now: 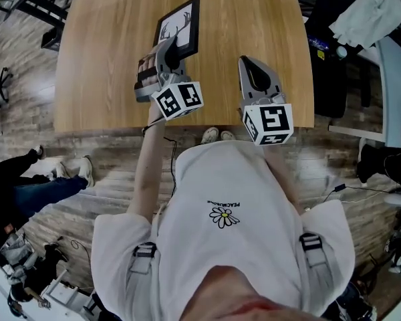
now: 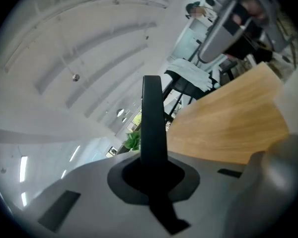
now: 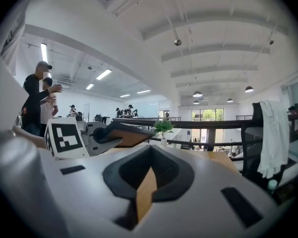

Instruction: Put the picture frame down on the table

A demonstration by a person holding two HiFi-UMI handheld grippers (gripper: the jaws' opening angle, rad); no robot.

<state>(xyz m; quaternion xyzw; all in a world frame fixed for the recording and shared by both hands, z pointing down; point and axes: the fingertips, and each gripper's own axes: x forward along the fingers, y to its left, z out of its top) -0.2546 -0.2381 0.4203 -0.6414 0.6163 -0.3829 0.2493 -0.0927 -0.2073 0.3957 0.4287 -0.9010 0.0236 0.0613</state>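
The picture frame [image 1: 181, 24] is black-rimmed with a white deer print. It hangs over the wooden table [image 1: 107, 59] at the middle back. My left gripper [image 1: 170, 47] is shut on its near edge. In the left gripper view the frame [image 2: 152, 118] shows edge-on as a black bar between the jaws of the left gripper [image 2: 152, 168]. From the right gripper view the frame [image 3: 125, 134] sits nearly level, a little above the tabletop. My right gripper [image 1: 250, 63] hovers to the frame's right, shut and holding nothing; in its own view only a thin sliver of table shows at the right gripper [image 3: 148, 171].
A small potted plant [image 3: 163, 128] stands at the table's far edge. A chair draped with a white cloth [image 1: 369, 13] is beyond the table's right side. People stand off to the left [image 3: 38, 104]. The person's shoes [image 1: 217, 136] poke out under the table's near edge.
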